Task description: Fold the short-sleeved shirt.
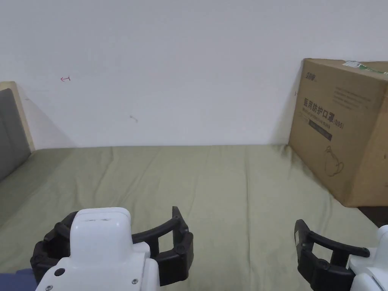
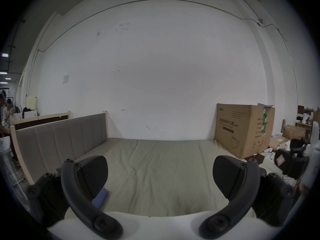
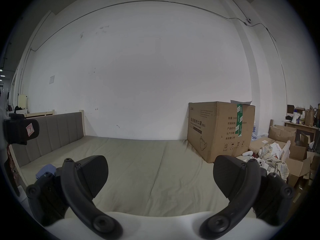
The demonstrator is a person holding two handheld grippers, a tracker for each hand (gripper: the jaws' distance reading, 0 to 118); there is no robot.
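A blue garment (image 2: pixel 100 198) lies bunched on the olive bed sheet (image 1: pixel 212 189) near the bed's front left, partly hidden behind my left gripper's left jaw. It shows again as a blue lump (image 3: pixel 45 170) and as a blue corner (image 1: pixel 13 280). My left gripper (image 2: pixel 160 172) hovers above the sheet just right of the garment, jaws wide apart and holding nothing. My right gripper (image 3: pixel 160 172) is held over the sheet farther right, also open and empty; one of its fingers (image 1: pixel 303 242) shows at the lower right of the head view.
A large cardboard box (image 1: pixel 341 132) stands on the bed's far right corner against the white wall. A padded grey headboard (image 2: pixel 60 139) runs along the left side. Open boxes and loose cloth (image 3: pixel 273 157) crowd the floor to the right.
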